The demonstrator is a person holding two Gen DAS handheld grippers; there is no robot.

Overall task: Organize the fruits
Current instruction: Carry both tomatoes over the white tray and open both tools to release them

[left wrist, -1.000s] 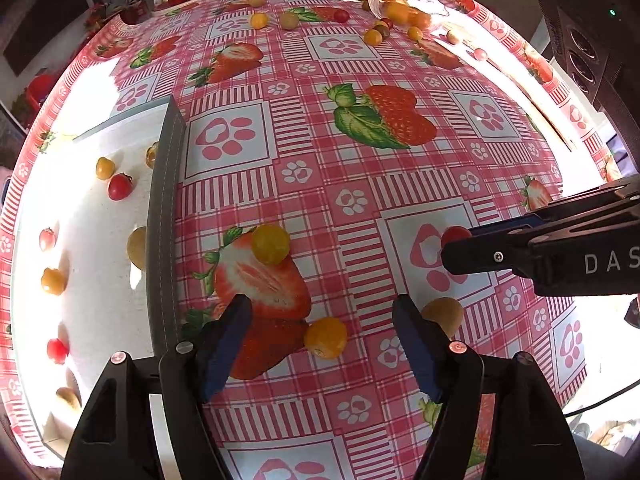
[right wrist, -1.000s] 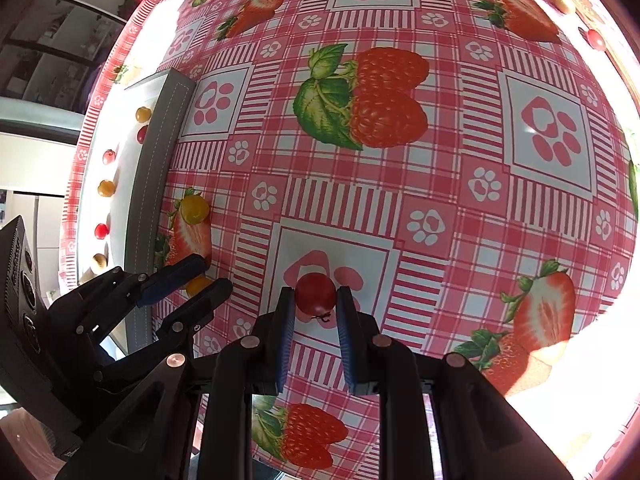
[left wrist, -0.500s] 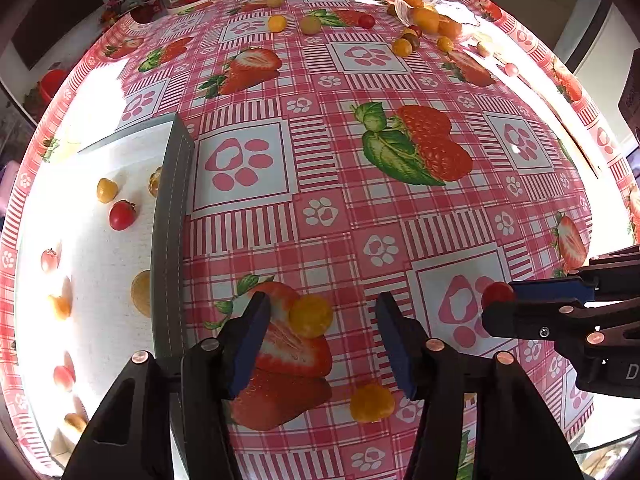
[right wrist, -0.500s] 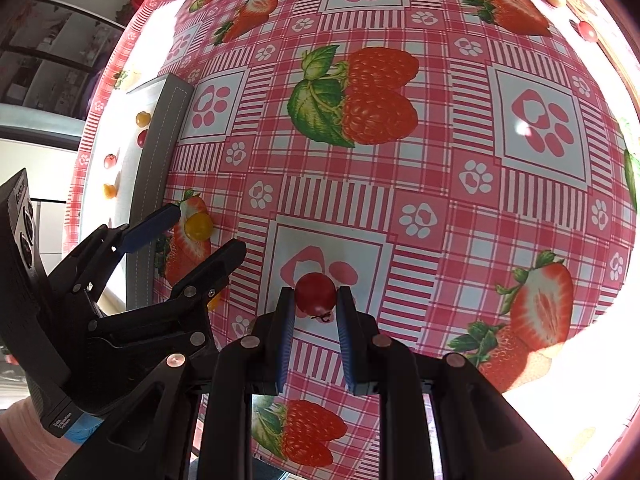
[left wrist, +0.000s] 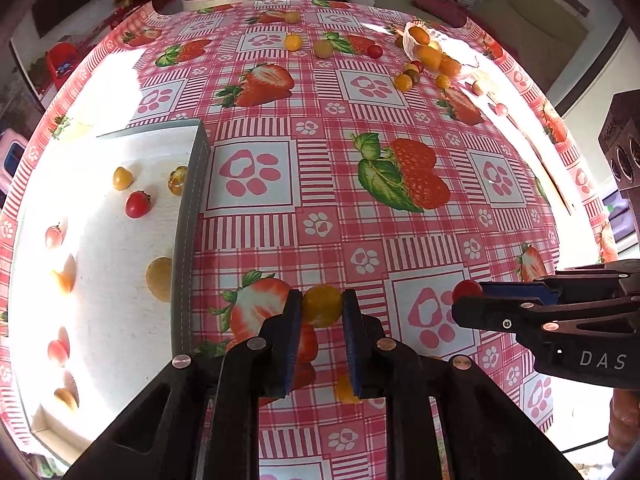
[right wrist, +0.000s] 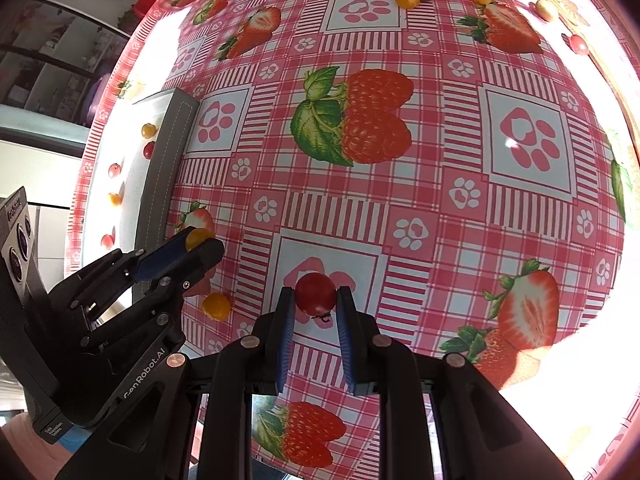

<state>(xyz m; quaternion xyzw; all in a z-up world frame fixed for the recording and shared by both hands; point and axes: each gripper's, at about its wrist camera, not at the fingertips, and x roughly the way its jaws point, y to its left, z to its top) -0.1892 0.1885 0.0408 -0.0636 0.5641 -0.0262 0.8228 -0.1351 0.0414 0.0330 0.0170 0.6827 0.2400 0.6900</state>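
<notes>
Fruit sits in both grippers at once. Left gripper (left wrist: pixel 322 312) is clamped on a yellow cherry tomato (left wrist: pixel 322 306), its blue pads pressing the fruit from either side, just right of the grey-rimmed tray (left wrist: pixel 188 216). Right gripper (right wrist: pixel 314 300) pinches a red cherry tomato (right wrist: pixel 315 293) over a paw-print square of the tablecloth (right wrist: pixel 440 184), further right of the tray than the left gripper. Both fruits are round, so no long axis or pointing direction can be read; the red one's stem end cannot be made out.

The tray is the landmark: its long axis runs away from the cameras, and its grey right wall stands upright between the white floor inside and the checked cloth. Inside the tray lie scattered small tomatoes, red ones (left wrist: pixel 137 204) and yellow ones (left wrist: pixel 122 178), well apart from each other, with bare white floor between them; its left part is washed out by glare. Another yellow tomato (right wrist: pixel 216 306) rests on the cloth near the tray's right wall, close under the left gripper.

To the right of the tray the desk (left wrist: pixel 120 76) is mostly bare cloth. Far from the tray, near the desk's back edge, a clear bowl (left wrist: pixel 430 54) holds orange fruit, with loose tomatoes (left wrist: pixel 403 81) just beside it.
</notes>
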